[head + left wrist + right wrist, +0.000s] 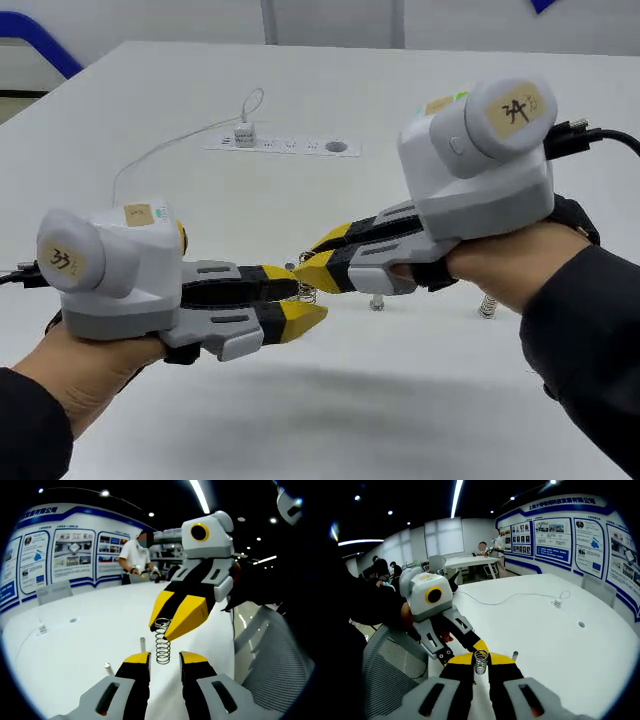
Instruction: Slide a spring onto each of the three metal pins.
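Mid-table, the right gripper is clamped on the spring by its top coil, probably to keep it upright. Meanwhile the left gripper sits narrowly open around the bottom end, I'd guess to steady it.

The spring is shiny bare wire; the pin is dull metal. The table is smooth matt white. The left gripper and right gripper have matt grey plastic shells.
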The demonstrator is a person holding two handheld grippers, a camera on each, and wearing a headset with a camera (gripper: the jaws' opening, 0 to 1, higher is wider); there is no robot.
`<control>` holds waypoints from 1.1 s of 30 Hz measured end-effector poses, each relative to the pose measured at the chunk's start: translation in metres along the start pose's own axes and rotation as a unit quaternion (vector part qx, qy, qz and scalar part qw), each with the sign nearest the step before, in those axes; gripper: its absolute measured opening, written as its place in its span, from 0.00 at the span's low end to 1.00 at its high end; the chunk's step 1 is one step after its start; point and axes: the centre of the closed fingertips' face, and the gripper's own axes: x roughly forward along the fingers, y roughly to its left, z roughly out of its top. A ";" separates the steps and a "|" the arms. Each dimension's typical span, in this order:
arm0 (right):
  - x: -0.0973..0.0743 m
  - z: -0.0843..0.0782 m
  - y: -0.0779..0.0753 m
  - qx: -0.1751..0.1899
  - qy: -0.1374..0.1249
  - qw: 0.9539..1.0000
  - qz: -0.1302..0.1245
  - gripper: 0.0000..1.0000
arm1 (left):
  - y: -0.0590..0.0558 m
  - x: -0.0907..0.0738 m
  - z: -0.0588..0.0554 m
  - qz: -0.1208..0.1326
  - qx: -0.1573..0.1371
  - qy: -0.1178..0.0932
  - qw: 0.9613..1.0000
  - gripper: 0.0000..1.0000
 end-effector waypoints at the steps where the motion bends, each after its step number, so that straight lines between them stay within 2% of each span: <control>1: 0.000 0.000 -0.001 0.000 0.000 1.000 -0.001 0.11 | 0.000 0.000 -0.001 0.000 0.000 0.001 1.000 0.27; 9: -0.012 0.002 -0.019 -0.006 0.000 1.000 -0.027 0.11 | 0.005 -0.004 -0.002 0.009 -0.001 0.000 1.000 0.35; 18: -0.031 0.003 -0.053 0.000 -0.009 0.997 -0.073 0.11 | 0.014 -0.017 -0.006 0.024 0.004 0.005 1.000 0.37; 27: -0.033 -0.017 -0.089 0.015 0.001 0.992 -0.123 0.11 | 0.024 -0.029 -0.008 0.048 -0.006 -0.001 0.999 0.38; 33: -0.025 -0.033 -0.099 0.024 0.013 0.991 -0.135 0.11 | 0.023 -0.028 -0.010 0.049 -0.009 -0.001 0.999 0.39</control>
